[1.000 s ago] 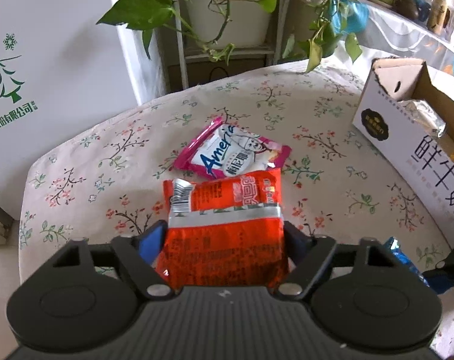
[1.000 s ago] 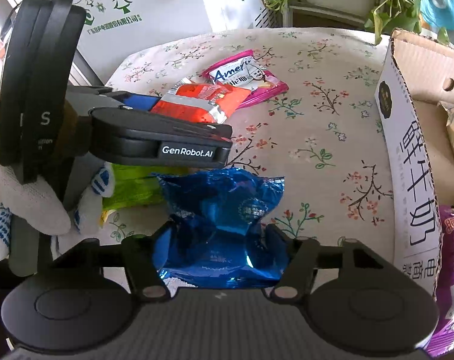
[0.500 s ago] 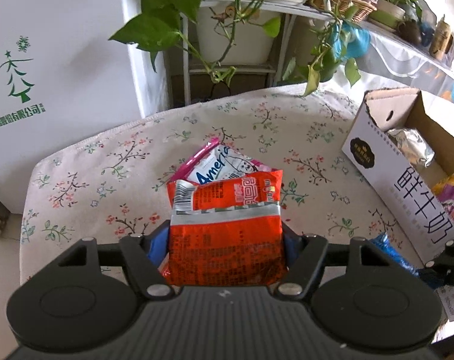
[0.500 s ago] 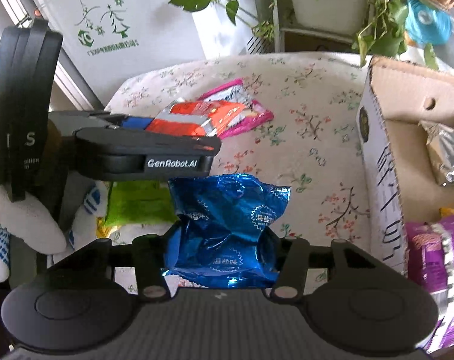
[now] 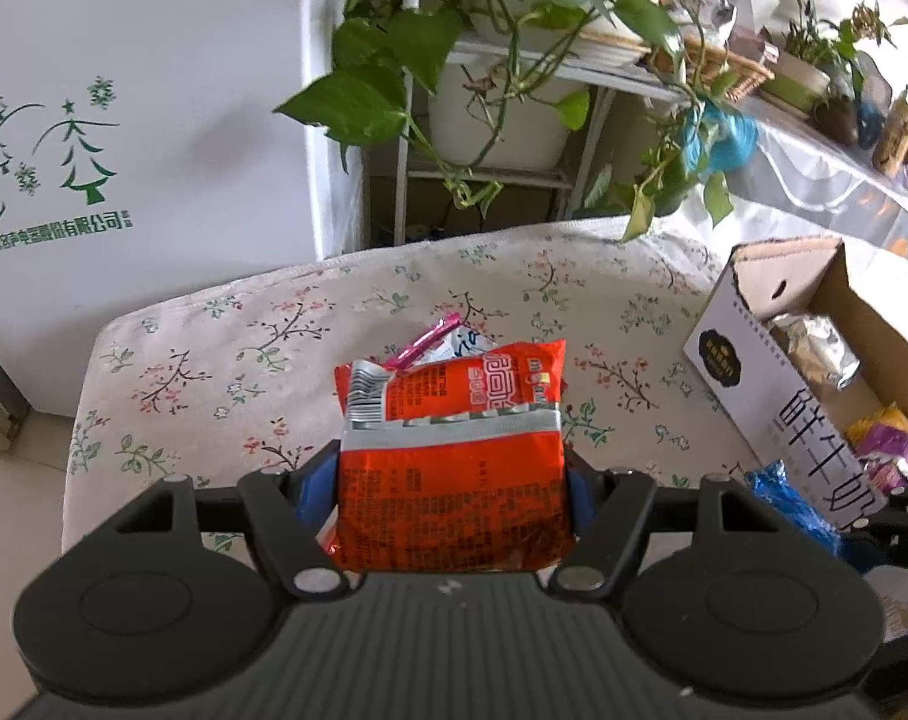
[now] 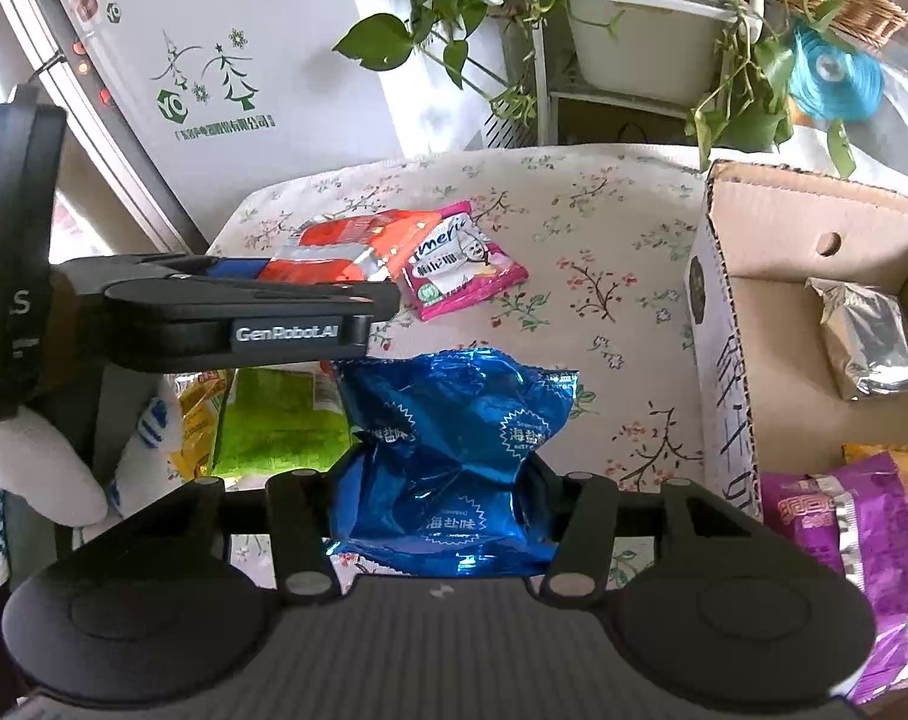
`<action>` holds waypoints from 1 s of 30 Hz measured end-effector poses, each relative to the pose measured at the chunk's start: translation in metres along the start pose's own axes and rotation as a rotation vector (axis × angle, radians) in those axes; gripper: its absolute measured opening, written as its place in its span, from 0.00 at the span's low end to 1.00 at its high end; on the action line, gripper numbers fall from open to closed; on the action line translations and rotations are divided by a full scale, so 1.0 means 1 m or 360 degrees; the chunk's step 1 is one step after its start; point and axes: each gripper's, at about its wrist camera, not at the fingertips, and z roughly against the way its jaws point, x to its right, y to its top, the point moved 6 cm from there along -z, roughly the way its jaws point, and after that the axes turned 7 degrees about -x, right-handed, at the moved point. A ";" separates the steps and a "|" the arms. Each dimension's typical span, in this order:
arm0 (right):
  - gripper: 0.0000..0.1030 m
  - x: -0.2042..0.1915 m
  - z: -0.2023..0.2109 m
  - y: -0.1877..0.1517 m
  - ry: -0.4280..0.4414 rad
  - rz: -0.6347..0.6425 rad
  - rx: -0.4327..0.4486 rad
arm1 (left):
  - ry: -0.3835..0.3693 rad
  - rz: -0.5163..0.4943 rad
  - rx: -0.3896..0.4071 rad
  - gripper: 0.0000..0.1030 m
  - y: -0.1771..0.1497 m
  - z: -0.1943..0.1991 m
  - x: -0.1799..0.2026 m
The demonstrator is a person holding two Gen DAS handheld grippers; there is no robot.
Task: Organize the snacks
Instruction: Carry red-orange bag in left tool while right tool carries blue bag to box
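An orange-red snack packet is clamped in the left gripper and a crumpled blue foil bag in the right gripper, beside the cardboard box, where either slippery pack could be dropped.

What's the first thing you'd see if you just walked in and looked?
Two bright snack bags pinched in tongs: an orange-red packet in the left tongs and a crinkly blue packet in the right tongs, both above the flowery tablecloth. To the right stands an open cardboard box with snacks inside.
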 end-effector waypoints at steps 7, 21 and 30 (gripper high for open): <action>0.56 0.005 0.013 0.005 -0.0008 -0.0020 0.0058 | 0.0022 0.0091 0.0066 0.68 -0.007 0.021 -0.004; 0.56 0.012 0.026 0.008 0.0015 -0.0053 0.0123 | 0.0034 0.0252 0.0186 0.68 -0.031 0.061 -0.008; 0.56 0.005 0.046 0.015 0.0026 0.0005 0.0215 | 0.0068 0.0390 0.0198 0.68 -0.055 0.079 -0.005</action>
